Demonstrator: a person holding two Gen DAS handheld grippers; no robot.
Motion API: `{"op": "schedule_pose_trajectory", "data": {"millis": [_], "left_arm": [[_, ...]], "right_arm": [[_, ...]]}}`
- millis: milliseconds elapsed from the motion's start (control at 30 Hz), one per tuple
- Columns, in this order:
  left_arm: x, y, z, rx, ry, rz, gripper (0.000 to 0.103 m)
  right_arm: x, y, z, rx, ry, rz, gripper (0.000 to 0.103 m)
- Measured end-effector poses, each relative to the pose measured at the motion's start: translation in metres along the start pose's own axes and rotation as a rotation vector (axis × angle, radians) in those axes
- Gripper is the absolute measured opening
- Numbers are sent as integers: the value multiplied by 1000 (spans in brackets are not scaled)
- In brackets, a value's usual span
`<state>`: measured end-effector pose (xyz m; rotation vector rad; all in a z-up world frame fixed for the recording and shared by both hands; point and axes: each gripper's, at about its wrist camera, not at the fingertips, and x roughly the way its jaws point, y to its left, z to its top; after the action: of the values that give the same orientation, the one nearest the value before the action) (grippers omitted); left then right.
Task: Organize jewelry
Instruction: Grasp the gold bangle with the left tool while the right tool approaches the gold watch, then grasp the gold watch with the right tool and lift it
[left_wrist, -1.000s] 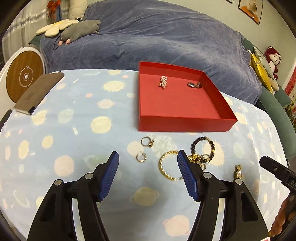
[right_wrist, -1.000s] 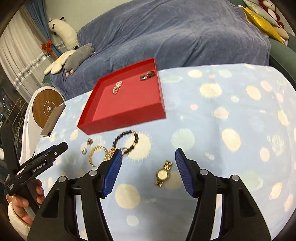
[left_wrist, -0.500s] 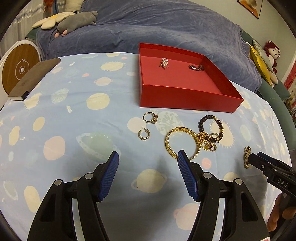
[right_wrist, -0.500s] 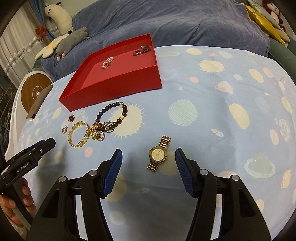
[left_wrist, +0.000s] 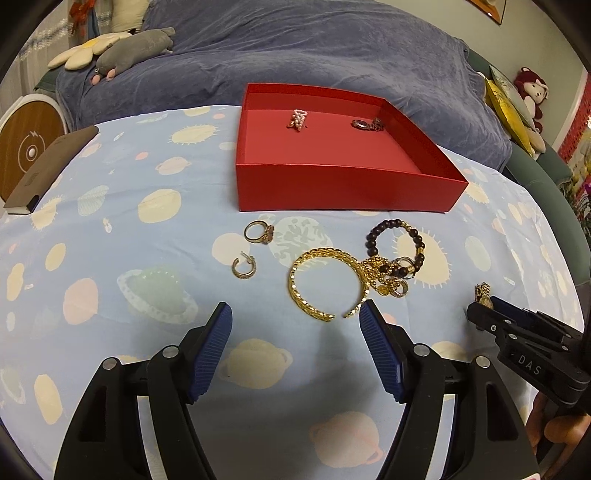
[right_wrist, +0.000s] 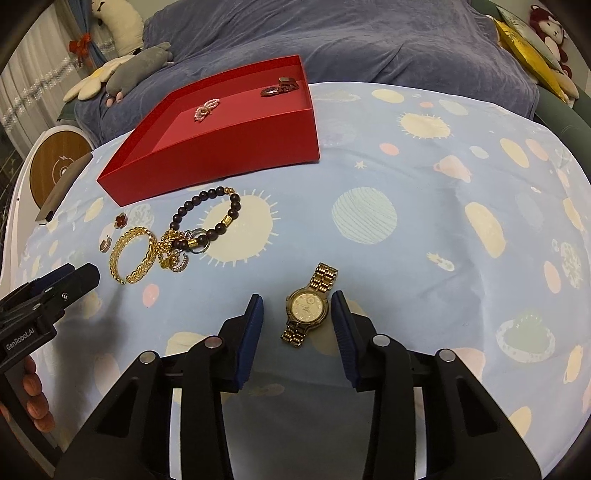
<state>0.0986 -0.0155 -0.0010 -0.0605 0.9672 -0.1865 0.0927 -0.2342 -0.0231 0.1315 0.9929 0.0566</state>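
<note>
A red box stands on the planet-print cloth and holds a pearl piece and a dark piece. In front of it lie a ring, a hoop earring, a gold bangle and a dark bead bracelet tangled with small charms. My left gripper hovers just short of the bangle, jaws opening, nothing between them. My right gripper straddles the gold watch. Its jaws are closing, with small gaps still showing on both sides of the watch.
A brown flat case lies at the cloth's left edge beside a round wood-faced device. A blue-covered sofa with plush toys rises behind the box. Bare cloth stretches right of the watch.
Both grippers have sunk closer to the cloth. The right jaws have narrowed around the watch. The left jaws stand slightly wider, nearer the bangle.
</note>
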Motion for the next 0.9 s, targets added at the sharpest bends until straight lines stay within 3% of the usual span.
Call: {"op": "schedule_pose_trajectory", "data": {"millis": [67,267,600,767,900], "left_arm": [[3,-5,1,3,4,-6,69],[12,-14,4,9,7,-14,69],[36,-27,6,46,-1,40,69],[40,-32,7,76,-16,78,57],[40,-34,7,95,-17,86,57]], "right_arm": [[0,-2,1,5,0,-1,22],[-1,-2,1,12,6,12,22],[0,-4,3,26,17,33,22],[-1,-4,3,23,18,36,22],[-1,-4,3,26,16,36,22]]}}
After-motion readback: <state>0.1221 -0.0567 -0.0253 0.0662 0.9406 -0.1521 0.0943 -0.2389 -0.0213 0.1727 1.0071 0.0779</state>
